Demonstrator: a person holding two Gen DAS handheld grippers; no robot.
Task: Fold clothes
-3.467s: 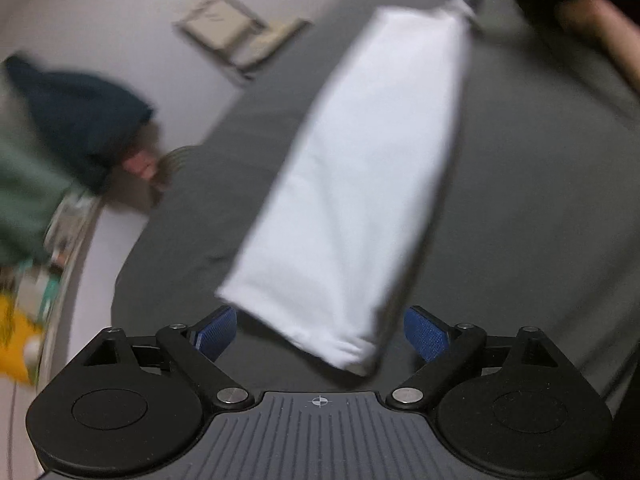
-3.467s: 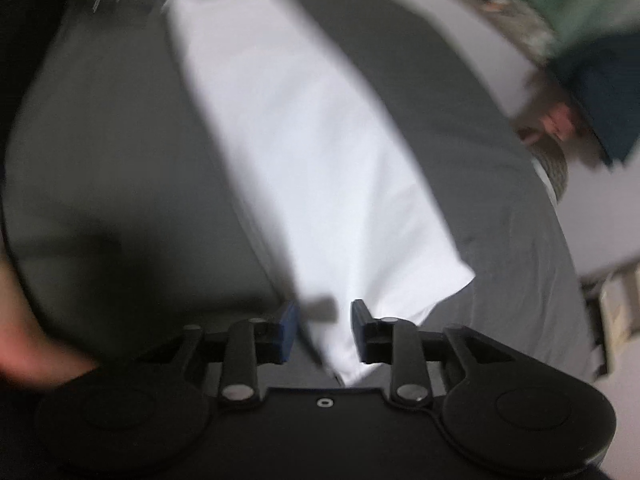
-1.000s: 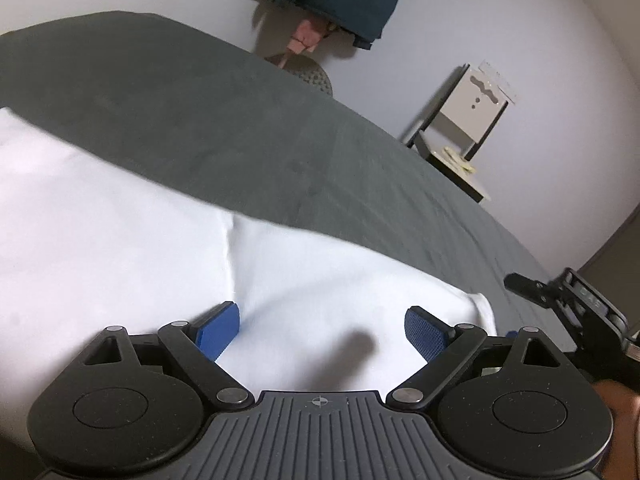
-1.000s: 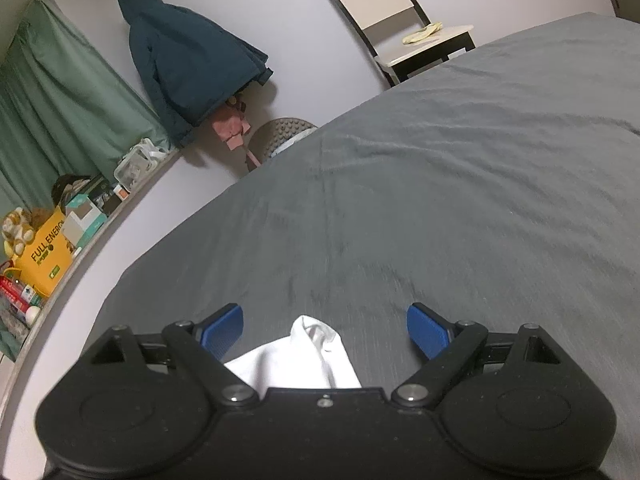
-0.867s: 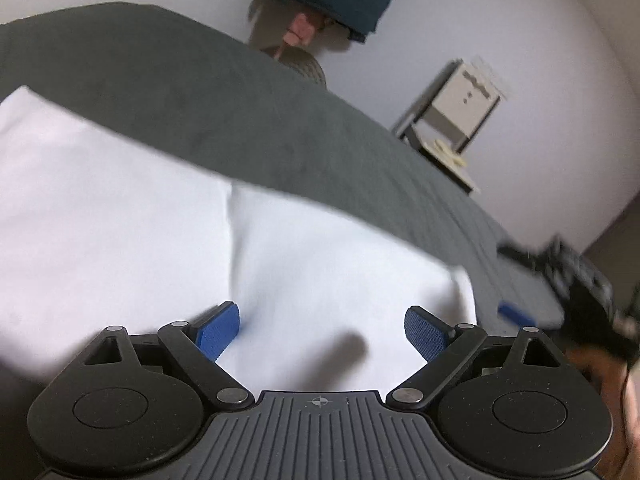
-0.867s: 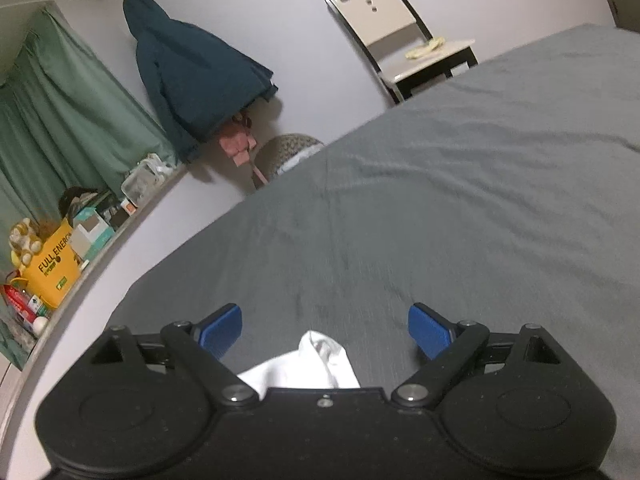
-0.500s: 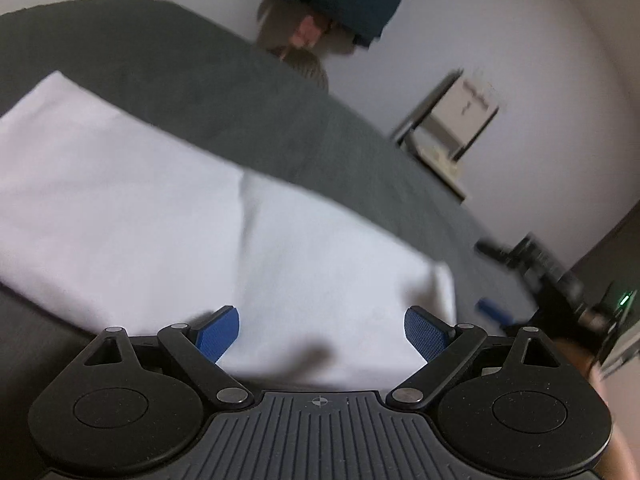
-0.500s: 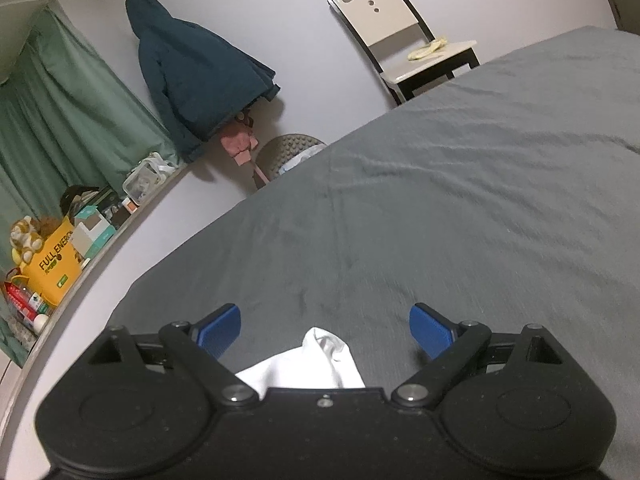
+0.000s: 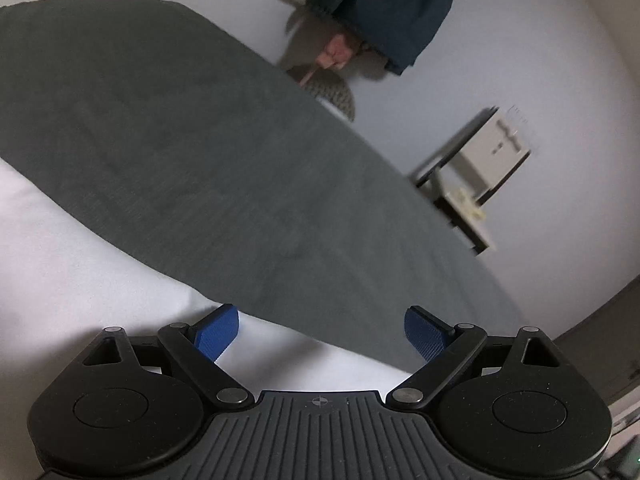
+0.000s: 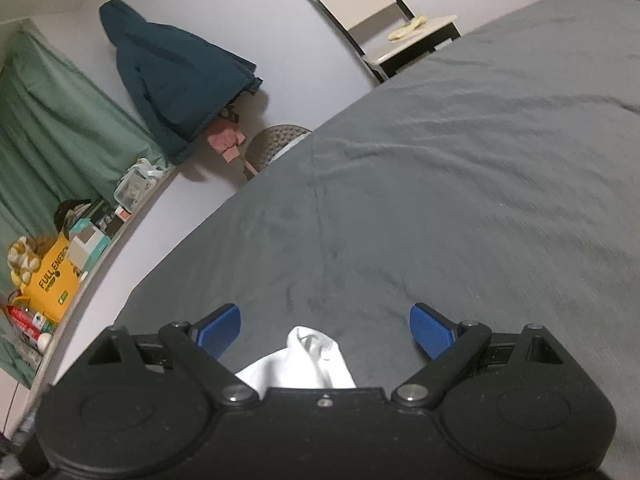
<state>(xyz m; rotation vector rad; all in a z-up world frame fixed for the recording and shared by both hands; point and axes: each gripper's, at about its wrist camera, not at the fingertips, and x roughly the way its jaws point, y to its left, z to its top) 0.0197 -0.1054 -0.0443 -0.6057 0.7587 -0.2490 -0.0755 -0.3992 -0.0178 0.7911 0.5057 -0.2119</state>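
Covering most of both views, the grey bed point(image 10: 460, 184) carries the white garment point(image 9: 80, 272), soft, light and limp, best pinched at a corner or hem. Left hand-held gripper point(image 9: 320, 330) and right hand-held gripper point(image 10: 326, 326) gape empty above its edges.

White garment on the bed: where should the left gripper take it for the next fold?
Grip the white garment at its straight far edge between the open left gripper fingers, coming in low from the near side; it lies flat on the grey bedsheet, so pinch the edge, not the middle.
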